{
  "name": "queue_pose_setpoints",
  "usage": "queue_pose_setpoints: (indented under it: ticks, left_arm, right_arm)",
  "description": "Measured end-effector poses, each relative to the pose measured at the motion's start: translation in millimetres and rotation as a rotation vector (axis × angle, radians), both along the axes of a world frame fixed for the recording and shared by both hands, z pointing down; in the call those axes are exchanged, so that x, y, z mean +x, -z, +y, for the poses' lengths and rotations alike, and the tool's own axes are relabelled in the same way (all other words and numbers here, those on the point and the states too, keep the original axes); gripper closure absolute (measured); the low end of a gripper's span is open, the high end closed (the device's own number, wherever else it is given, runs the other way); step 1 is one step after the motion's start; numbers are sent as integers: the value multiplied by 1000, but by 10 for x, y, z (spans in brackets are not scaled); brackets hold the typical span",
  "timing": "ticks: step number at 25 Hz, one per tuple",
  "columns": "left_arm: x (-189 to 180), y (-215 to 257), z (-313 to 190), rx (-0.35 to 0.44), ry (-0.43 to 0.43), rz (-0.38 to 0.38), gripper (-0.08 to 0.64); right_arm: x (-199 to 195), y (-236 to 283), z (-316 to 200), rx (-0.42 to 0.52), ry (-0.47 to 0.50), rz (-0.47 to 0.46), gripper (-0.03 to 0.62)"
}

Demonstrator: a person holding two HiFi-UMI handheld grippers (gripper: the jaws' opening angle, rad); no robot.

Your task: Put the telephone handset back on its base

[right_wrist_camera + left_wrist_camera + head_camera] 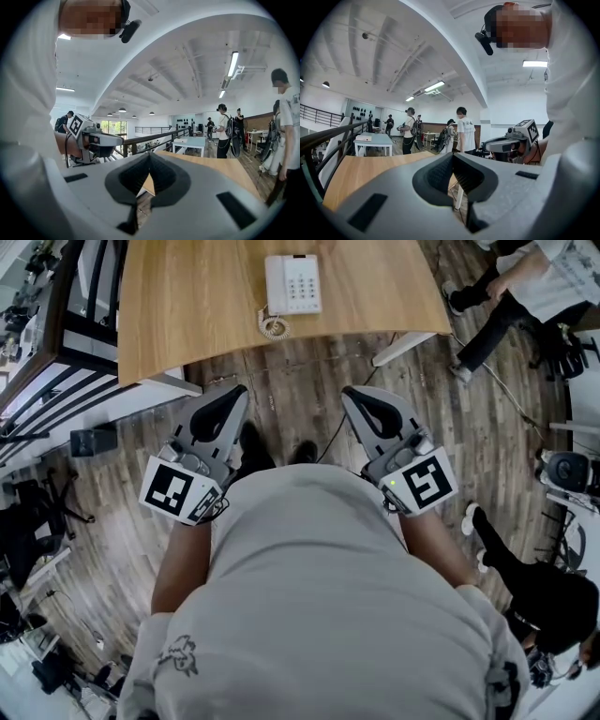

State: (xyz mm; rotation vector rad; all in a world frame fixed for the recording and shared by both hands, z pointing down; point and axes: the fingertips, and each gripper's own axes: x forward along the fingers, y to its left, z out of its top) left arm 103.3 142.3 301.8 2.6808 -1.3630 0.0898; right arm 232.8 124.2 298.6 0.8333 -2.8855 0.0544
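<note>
A white telephone (292, 283) stands near the front edge of the wooden table (187, 306). Its handset (277, 282) lies along the left side of the base, and the coiled cord (273, 327) sits just in front. Both grippers are held close to my body over the floor, well short of the table. My left gripper (228, 401) is shut with nothing in it, its tips meeting in the left gripper view (453, 157). My right gripper (364, 401) is also shut and empty, as the right gripper view (149, 157) shows. The telephone is not seen in either gripper view.
A black railing (84, 296) runs along the table's left side. A white table leg (403, 348) slants down at the right. One person (525, 287) sits at the upper right, another (544, 587) is at the lower right, and others (465, 131) stand in the room beyond.
</note>
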Motion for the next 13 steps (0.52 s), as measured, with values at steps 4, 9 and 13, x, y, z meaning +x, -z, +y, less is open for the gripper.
queue_pose_setpoints:
  ticks: [4,9,13]
  left_arm:
    - [19,5,13,2,3,-1,554]
    - [13,5,-2,3,5,-4,554]
    - [29,21,-10,6,7,-13,554]
  right_arm:
    - [34,-24,4,-1,-3,1,588]
    - [36,-33,-21,1,-3,-2,588]
    - [24,-31,0,4,17,-3,587]
